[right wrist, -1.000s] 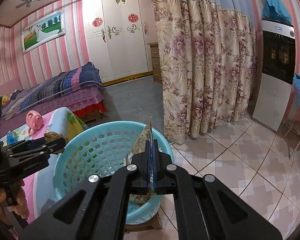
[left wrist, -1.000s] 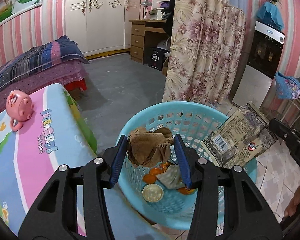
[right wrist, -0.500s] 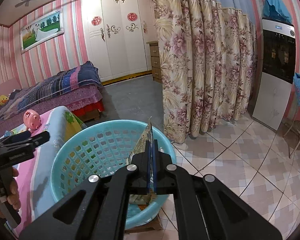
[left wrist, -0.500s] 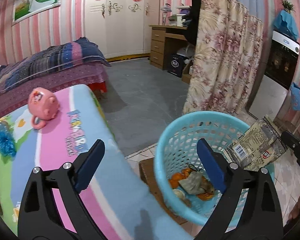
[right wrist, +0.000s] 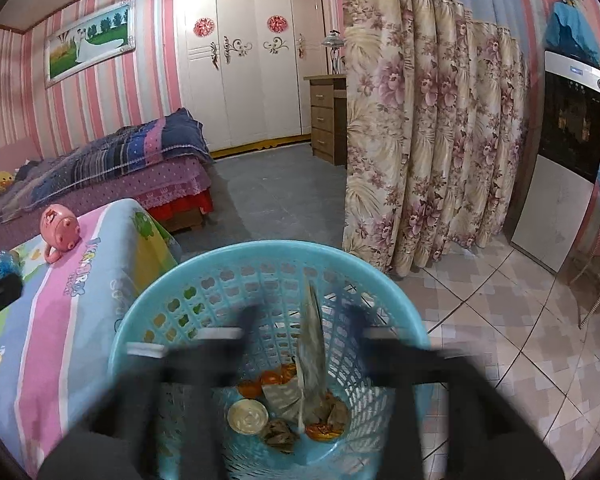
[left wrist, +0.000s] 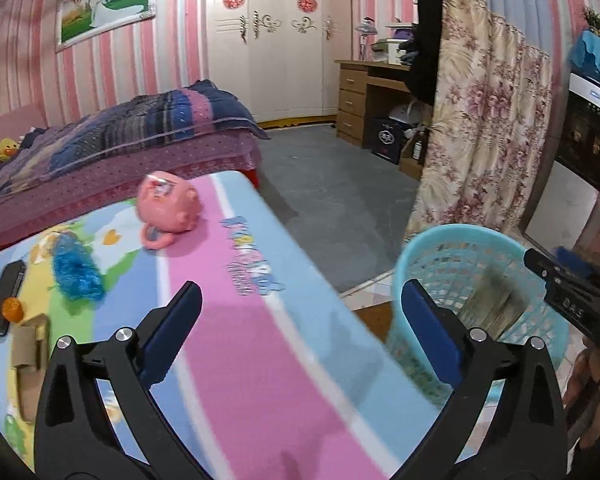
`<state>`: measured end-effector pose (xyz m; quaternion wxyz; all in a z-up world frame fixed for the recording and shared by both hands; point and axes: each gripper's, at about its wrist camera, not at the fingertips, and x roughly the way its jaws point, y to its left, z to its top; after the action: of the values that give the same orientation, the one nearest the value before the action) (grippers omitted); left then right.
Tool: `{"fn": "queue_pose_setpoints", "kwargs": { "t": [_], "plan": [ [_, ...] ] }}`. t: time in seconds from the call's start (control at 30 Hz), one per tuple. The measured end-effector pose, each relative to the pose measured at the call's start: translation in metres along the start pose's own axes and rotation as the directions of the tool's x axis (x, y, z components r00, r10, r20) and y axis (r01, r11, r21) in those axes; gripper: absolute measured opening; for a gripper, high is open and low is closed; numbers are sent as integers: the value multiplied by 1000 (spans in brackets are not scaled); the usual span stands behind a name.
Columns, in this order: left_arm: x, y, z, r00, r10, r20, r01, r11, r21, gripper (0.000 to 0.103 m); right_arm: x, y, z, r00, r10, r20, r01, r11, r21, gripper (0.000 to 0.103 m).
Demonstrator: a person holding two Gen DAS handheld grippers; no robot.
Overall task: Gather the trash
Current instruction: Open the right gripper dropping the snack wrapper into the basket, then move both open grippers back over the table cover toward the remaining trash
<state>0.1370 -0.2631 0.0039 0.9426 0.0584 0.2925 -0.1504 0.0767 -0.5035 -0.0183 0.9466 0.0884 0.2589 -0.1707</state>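
The light blue mesh basket (right wrist: 260,254) stands on the floor beside the table and holds orange peels (right wrist: 260,386), a round lid (right wrist: 247,416) and crumpled paper. My right gripper (right wrist: 302,322) hovers over it, blurred, its jaws opening. The snack packet (right wrist: 312,344) is edge-on between them, loose and dropping; it also shows as a blurred snack packet (left wrist: 492,304) in the basket (left wrist: 432,240). My left gripper (left wrist: 300,304) is above the colourful table mat (left wrist: 260,360), jaws opening wide with nothing between them. A brown cardboard piece (left wrist: 28,352) and a small orange bit (left wrist: 12,308) lie at the table's left.
On the mat are a pink pig toy (left wrist: 168,208), a blue fuzzy item (left wrist: 76,272) and a black handset (left wrist: 6,300). A bed (left wrist: 120,140) is behind the table. A floral curtain (right wrist: 432,140) and a tall appliance (right wrist: 560,152) stand beyond the basket.
My left gripper opened, left the brown paper in the basket and swung left over the table. My right gripper went from shut on the packet to open, and the packet is falling.
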Motion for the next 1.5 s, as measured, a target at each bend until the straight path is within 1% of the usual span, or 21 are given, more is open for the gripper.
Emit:
{"fn": "queue_pose_setpoints", "kwargs": {
  "t": [0.07, 0.13, 0.17, 0.2, 0.3, 0.37, 0.57, 0.7, 0.83, 0.97, 1.23, 1.3, 1.43, 1.5],
  "plan": [
    [-5, 12, 0, 1000, 16, 6, -16, 1000, -5, 97, 3, 7, -1, 1000, -7, -18, 7, 1000, -11, 80],
    [-10, 24, -2, 1000, 24, 4, -24, 999, -27, 97, 4, 13, -1, 1000, -6, -27, 5, 1000, -13, 83],
    [-13, 32, -2, 1000, 26, 3, -26, 999, -42, 97, 2, 15, -1, 1000, -10, -25, 9, 1000, -14, 89],
    [-15, 36, -2, 1000, 30, 4, -29, 998, -48, 97, -2, 20, -1, 1000, -17, -14, 16, 1000, -22, 92],
    [-22, 49, -3, 999, 43, 9, -42, 997, -62, 97, -11, 33, 1, 1000, -21, 6, 21, 999, -43, 96],
    [-28, 56, -5, 999, 46, 8, -45, 997, -69, 97, -15, 38, 4, 1000, -16, 17, 17, 999, -52, 97],
    [-46, 85, -14, 997, 78, 8, -77, 992, -99, 97, -37, 64, 14, 997, 36, 67, -31, 997, -69, 98],
    [-58, 105, -16, 994, 109, 12, -106, 988, -116, 97, -51, 90, 18, 992, 89, 93, -80, 992, -94, 98],
    [-68, 125, -19, 989, 150, 20, -147, 983, -107, 97, -64, 120, 17, 984, 145, 102, -133, 984, -117, 98],
    [-75, 151, -27, 982, 190, 16, -187, 976, -108, 97, -65, 152, 11, 980, 178, 89, -162, 974, -161, 98],
    [-77, 214, -41, 971, 238, -11, -237, 956, -174, 97, -67, 215, -1, 967, 248, 60, -224, 937, -269, 98],
    [-75, 227, -44, 967, 255, -22, -255, 950, -183, 97, -67, 228, 0, 964, 259, 55, -234, 931, -281, 98],
    [-72, 254, -49, 964, 263, -45, -266, 938, -222, 97, -68, 253, 2, 959, 277, 55, -249, 923, -292, 98],
    [-70, 269, -53, 960, 276, -57, -281, 931, -231, 97, -64, 265, 1, 957, 285, 48, -259, 919, -296, 98]
  ]
}}
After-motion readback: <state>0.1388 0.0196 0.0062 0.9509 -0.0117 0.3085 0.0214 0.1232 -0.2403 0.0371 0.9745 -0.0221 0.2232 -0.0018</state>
